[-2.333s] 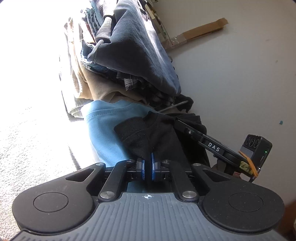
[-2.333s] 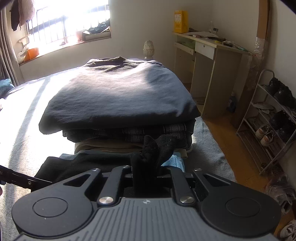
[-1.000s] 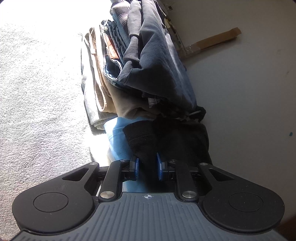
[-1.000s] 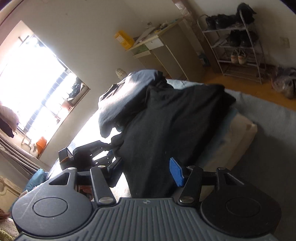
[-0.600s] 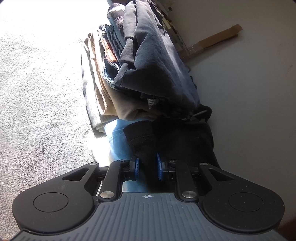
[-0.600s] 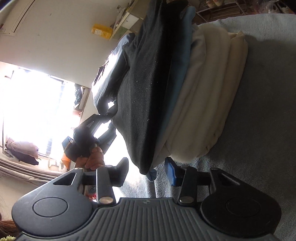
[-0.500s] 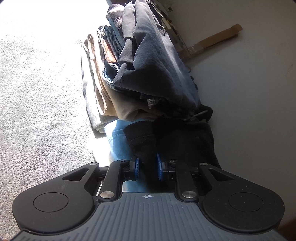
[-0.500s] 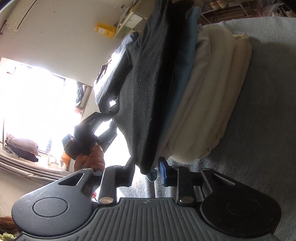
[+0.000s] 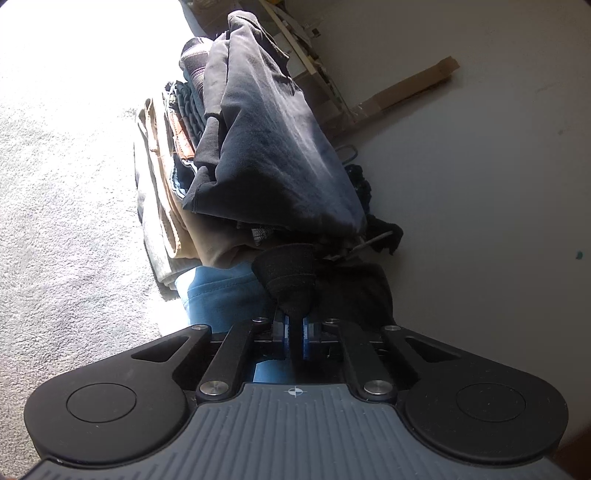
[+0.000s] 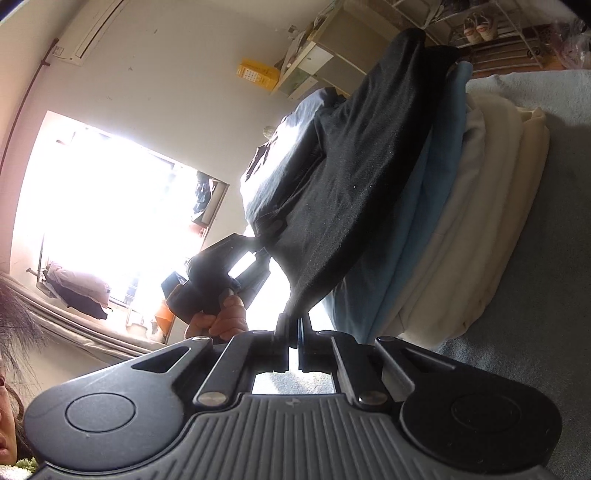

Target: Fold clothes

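Note:
A black garment (image 10: 354, 177) lies on top of a folded blue garment (image 10: 417, 206) and cream ones (image 10: 491, 229). My right gripper (image 10: 293, 326) is shut on its near corner. My left gripper (image 9: 294, 330) is shut on a bunched fold of the same black garment (image 9: 291, 275), with the blue garment (image 9: 221, 295) just under it. In the right wrist view the left gripper (image 10: 271, 229) bites the black cloth's far-left edge, held by a hand (image 10: 221, 317). Behind stands a taller pile topped by a dark navy garment (image 9: 273, 147).
The piles rest on a grey fleecy blanket (image 9: 66, 206). A wall (image 9: 498, 184) with a strip of cardboard (image 9: 410, 86) runs along one side. In the right wrist view a desk (image 10: 321, 62), a shoe rack (image 10: 491, 33) and a bright window (image 10: 103, 221) lie beyond.
Both grippers closed on the black garment: the right one went from wide open to pinching its corner, the left tightened and rose, bunching the cloth. The right wrist rolled and dropped lower.

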The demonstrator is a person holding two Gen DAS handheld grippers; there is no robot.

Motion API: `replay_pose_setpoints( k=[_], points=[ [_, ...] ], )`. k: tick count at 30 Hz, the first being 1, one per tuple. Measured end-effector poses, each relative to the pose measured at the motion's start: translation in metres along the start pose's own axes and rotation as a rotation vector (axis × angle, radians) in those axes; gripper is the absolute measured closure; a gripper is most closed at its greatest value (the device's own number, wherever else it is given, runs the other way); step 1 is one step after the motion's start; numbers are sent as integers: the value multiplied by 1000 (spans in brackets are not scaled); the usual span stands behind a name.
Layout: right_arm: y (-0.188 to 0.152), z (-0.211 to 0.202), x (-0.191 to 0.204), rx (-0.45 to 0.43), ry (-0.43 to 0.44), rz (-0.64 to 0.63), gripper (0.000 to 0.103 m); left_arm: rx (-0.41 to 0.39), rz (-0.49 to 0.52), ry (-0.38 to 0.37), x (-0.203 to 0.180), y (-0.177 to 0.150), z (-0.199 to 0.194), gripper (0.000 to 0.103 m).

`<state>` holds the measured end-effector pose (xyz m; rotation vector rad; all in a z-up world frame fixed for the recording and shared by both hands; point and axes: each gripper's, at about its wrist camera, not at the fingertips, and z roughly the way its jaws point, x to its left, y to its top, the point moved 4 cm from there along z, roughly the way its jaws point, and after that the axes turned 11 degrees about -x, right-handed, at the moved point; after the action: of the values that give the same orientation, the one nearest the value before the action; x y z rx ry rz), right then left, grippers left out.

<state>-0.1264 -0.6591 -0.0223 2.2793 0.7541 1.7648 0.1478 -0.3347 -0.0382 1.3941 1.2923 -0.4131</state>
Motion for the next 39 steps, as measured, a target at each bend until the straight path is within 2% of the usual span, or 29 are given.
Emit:
replay_pose_setpoints(
  k=[2, 4, 8, 14, 17, 19, 21, 24, 27, 30, 32, 34, 35, 37, 39],
  points=[
    [-5, 2, 3, 16, 1, -22, 99, 0, 10, -10, -1, 2, -4, 99],
    [-10, 6, -3, 34, -22, -17, 99, 17, 10, 7, -8, -14, 8, 99],
    [-17, 10, -15, 41, -42, 36, 99, 34, -11, 20, -14, -29, 25, 99],
    [-16, 11, 7, 40, -6, -68, 99, 4, -14, -39, -26, -18, 18, 99],
    [-25, 18, 1, 73, -49, -102, 99, 21, -6, -15, -17, -22, 18, 99],
    [-30, 23, -13, 92, -96, -81, 99, 41, -16, 8, -7, -24, 17, 99],
    [-30, 23, -17, 91, -100, -58, 99, 39, -26, 1, -6, -24, 14, 99],
    [-30, 20, -6, 84, -77, -123, 99, 24, 3, -29, -11, -20, 6, 99],
    [-33, 22, -14, 103, -145, -170, 99, 52, 27, 7, -4, -24, 9, 98],
    [-34, 22, -36, 119, -229, -149, 95, 73, 22, 27, 4, -29, 9, 86],
    [-35, 18, -46, 147, -262, -102, 80, 73, 18, 27, 7, -28, 5, 73],
    [-35, 13, -46, 161, -302, -130, 69, 67, 14, 34, 10, -23, -4, 66],
    [-34, 10, -43, 158, -312, -162, 69, 60, 13, 42, 12, -20, -8, 63],
    [-22, -1, -32, 114, -312, -246, 69, 31, 43, 59, 12, -12, -21, 62],
    [-2, -13, -17, 15, -327, -348, 69, -4, 86, 75, 10, -3, -34, 62]
  ],
)
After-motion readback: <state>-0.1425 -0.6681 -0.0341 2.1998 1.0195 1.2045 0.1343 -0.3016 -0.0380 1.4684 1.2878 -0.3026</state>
